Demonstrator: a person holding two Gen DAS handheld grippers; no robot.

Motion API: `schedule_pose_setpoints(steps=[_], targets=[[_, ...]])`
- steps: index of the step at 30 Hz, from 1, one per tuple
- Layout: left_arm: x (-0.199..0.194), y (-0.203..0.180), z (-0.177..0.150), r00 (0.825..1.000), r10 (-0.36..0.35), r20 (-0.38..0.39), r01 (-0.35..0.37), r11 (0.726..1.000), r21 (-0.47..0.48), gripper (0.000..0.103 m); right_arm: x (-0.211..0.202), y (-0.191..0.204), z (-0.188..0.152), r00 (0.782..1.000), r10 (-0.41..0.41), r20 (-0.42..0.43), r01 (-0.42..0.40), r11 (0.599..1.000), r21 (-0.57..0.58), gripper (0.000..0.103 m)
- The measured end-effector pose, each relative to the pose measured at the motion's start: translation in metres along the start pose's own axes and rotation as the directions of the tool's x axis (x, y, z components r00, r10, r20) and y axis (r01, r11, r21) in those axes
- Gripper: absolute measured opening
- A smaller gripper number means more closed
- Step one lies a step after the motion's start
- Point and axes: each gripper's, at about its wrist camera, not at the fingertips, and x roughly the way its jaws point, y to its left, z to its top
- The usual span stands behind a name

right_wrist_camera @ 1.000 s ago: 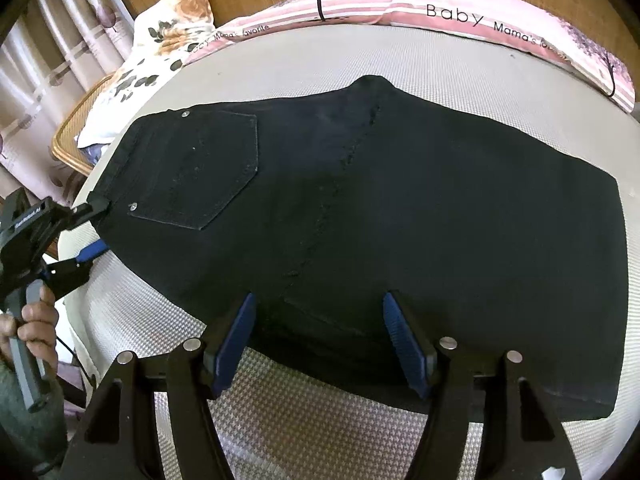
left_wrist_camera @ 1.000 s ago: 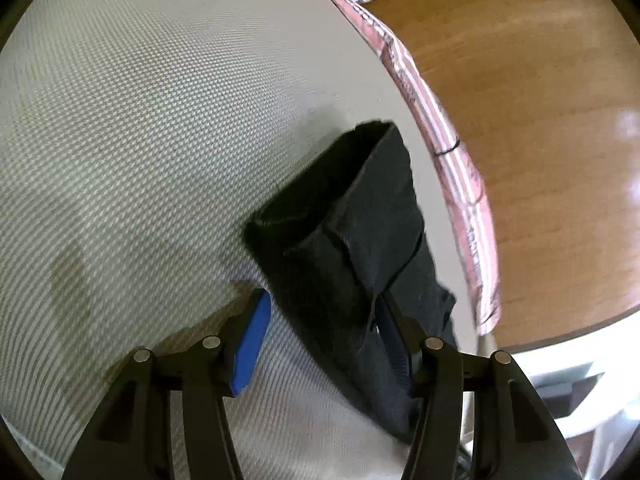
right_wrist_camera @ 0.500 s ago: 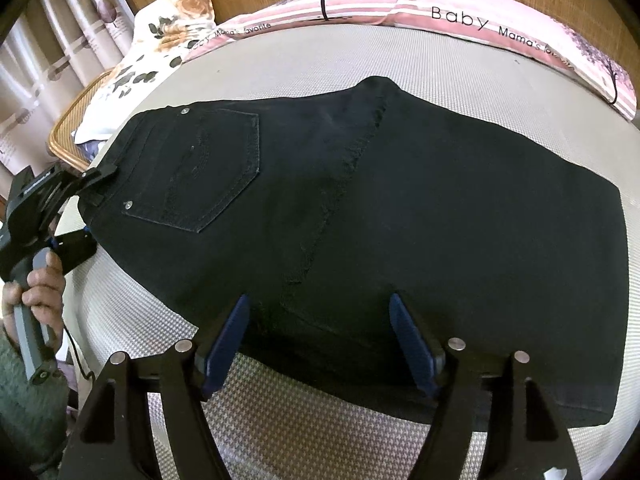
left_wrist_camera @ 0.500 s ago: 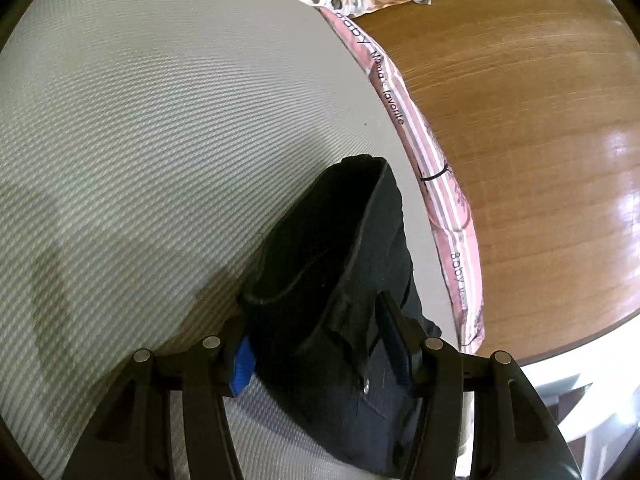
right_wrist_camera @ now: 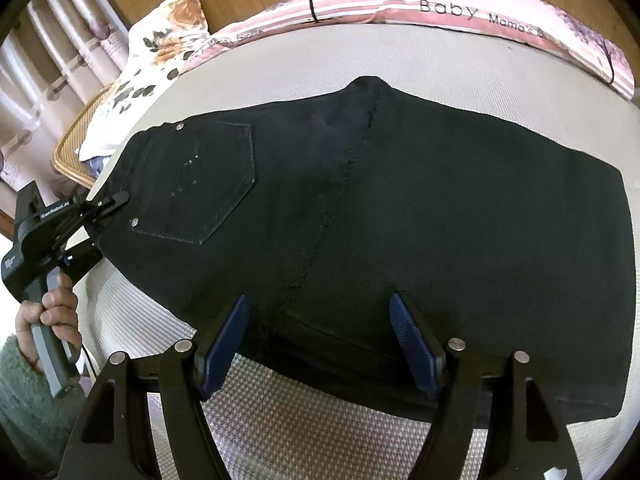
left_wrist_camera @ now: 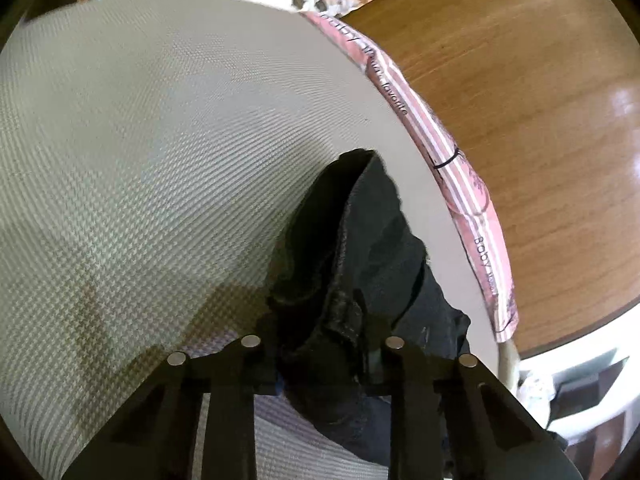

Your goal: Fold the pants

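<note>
The black pants (right_wrist_camera: 400,216) lie spread flat on a grey woven mattress (right_wrist_camera: 440,56), folded across so the waistband end with its back pocket (right_wrist_camera: 208,184) points toward the left side of the right wrist view and the folded leg end reaches the right side. The right gripper (right_wrist_camera: 320,336) hangs over the near edge of the cloth with its blue-padded fingers (right_wrist_camera: 224,340) held wide apart; the near hem of the pants runs between them and under them, and nothing is pinched there, though whether the pads touch the fabric cannot be told. The left gripper (left_wrist_camera: 320,344) is at the waistband corner, its fingers drawn in on a bunched handful of the pants (left_wrist_camera: 356,280), so the dark fabric rises in a ridge straight out from between them and away along the mattress (left_wrist_camera: 160,160). From the right wrist view the left gripper (right_wrist_camera: 108,206) shows at the far left edge of the pants, its tip clamped on the waistband just beside the pocket, with the person's left hand (right_wrist_camera: 52,312) wrapped round its handle. A pink striped bolster (right_wrist_camera: 460,12) printed with "Baby" lines the far edge of the mattress against a wooden headboard (left_wrist_camera: 520,120), and a floral pillow (right_wrist_camera: 160,52) sits at the far left corner.
</note>
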Motion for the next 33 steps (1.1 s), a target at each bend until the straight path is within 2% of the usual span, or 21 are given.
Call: schedule_pose_setpoints(steps=[4, 7, 12, 16, 19, 21, 23, 27, 30, 33], targets=[[-0.011, -0.032, 0.000, 0.999, 0.030, 0.024, -0.032, 0.996, 0.084, 0.023, -0.009, -0.012, 0.003, 1.000, 0.003, 0.011, -0.004, 0.999, 0.048, 0.070], [-0.020, -0.066, -0.001, 0.999, 0.020, 0.034, -0.026, 0.987, 0.159, 0.023, -0.023, -0.032, 0.004, 0.999, 0.003, 0.040, -0.007, 0.995, 0.099, 0.070], [-0.030, -0.146, -0.011, 0.998, -0.057, 0.029, 0.045, 0.948, 0.315, 0.023, -0.057, -0.079, 0.005, 0.994, -0.032, 0.109, 0.008, 0.978, 0.210, 0.070], [-0.025, -0.215, -0.035, 0.992, -0.122, -0.029, 0.122, 0.889, 0.440, 0.023, -0.084, -0.121, -0.001, 0.986, -0.063, 0.156, 0.012, 0.951, 0.309, 0.070], [-0.010, -0.266, -0.066, 0.980, -0.164, -0.109, 0.197, 0.827, 0.527, 0.023, -0.103, -0.151, -0.010, 0.979, -0.085, 0.186, 0.008, 0.926, 0.379, 0.070], [0.002, -0.291, -0.086, 0.974, -0.164, -0.156, 0.224, 0.792, 0.567, 0.023, -0.113, -0.170, -0.017, 0.974, -0.098, 0.202, 0.004, 0.907, 0.421, 0.070], [0.022, -0.314, -0.114, 0.964, -0.148, -0.222, 0.255, 0.754, 0.605, 0.023, -0.122, -0.183, -0.025, 0.970, -0.112, 0.215, 0.003, 0.892, 0.451, 0.070], [0.055, -0.337, -0.163, 0.942, -0.106, -0.317, 0.297, 0.704, 0.645, 0.023, -0.134, -0.209, -0.038, 0.964, -0.137, 0.228, 0.005, 0.865, 0.501, 0.070], [0.078, -0.349, -0.201, 0.929, -0.043, -0.368, 0.302, 0.662, 0.686, 0.023, -0.135, -0.222, -0.046, 0.964, -0.143, 0.225, 0.003, 0.848, 0.529, 0.070], [0.100, -0.352, -0.228, 0.915, 0.001, -0.403, 0.310, 0.636, 0.706, 0.023, -0.133, -0.232, -0.052, 0.966, -0.132, 0.223, -0.012, 0.835, 0.550, 0.070]])
